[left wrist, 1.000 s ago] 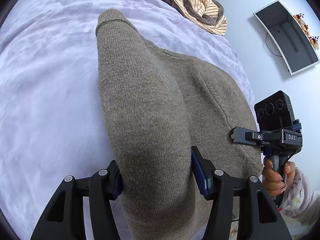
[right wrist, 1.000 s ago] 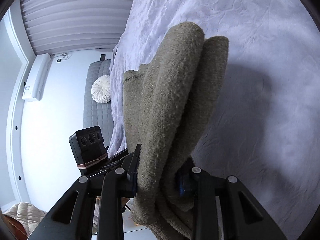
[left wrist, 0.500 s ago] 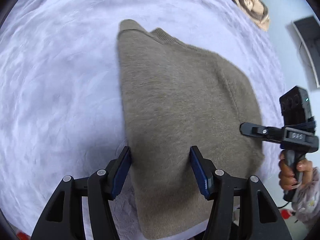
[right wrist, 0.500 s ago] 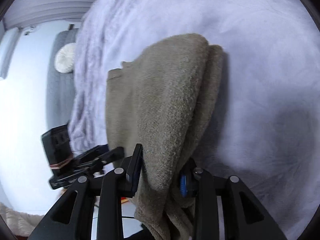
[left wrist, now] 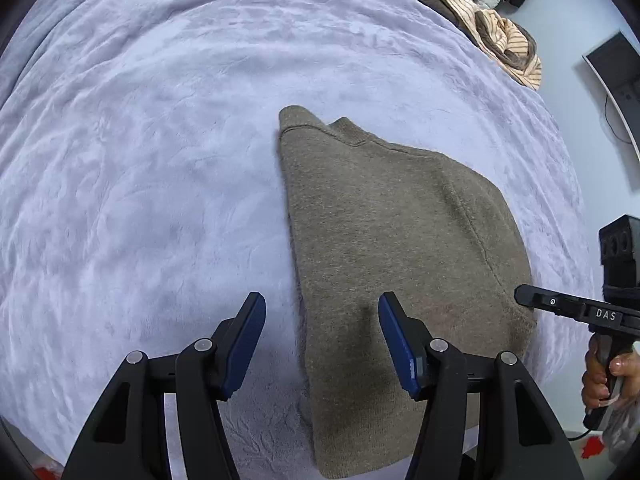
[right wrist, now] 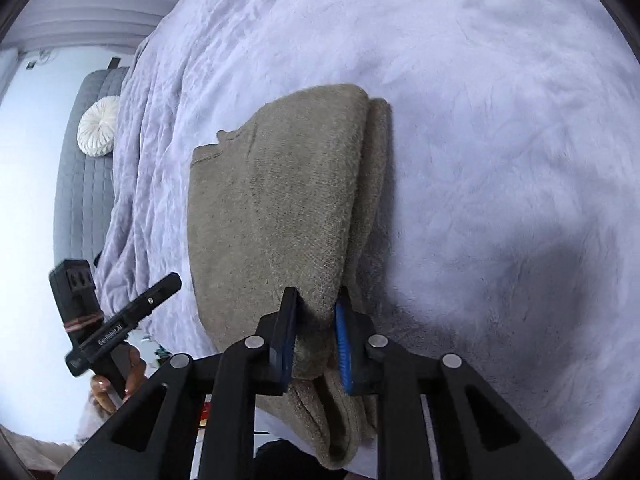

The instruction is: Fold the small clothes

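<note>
An olive-brown knit sweater (left wrist: pixel 392 248) lies folded on the lavender blanket (left wrist: pixel 152 184), its neckline at the far end. My left gripper (left wrist: pixel 322 320) hovers open above the sweater's near left edge; its pads do not touch the fabric. In the right wrist view, my right gripper (right wrist: pixel 314 320) has its jaws closing on the thick folded edge of the sweater (right wrist: pixel 288 200), with the fabric pinched between the blue pads. The right gripper's tip (left wrist: pixel 524 295) reaches the sweater's right edge in the left wrist view. The left gripper (right wrist: pixel 170 282) shows at the left of the right wrist view.
A heap of striped and dark clothes (left wrist: pixel 504 40) lies at the bed's far right corner. A dark monitor (left wrist: pixel 612 72) stands beyond the bed. A grey padded seat with a round white cushion (right wrist: pixel 98 126) is at the left. The bed's near edge runs under both grippers.
The sweater went from raised and draped to lying flat on the blanket. My left gripper let go of it and drew back leftward. My right jaws narrowed on the folded edge.
</note>
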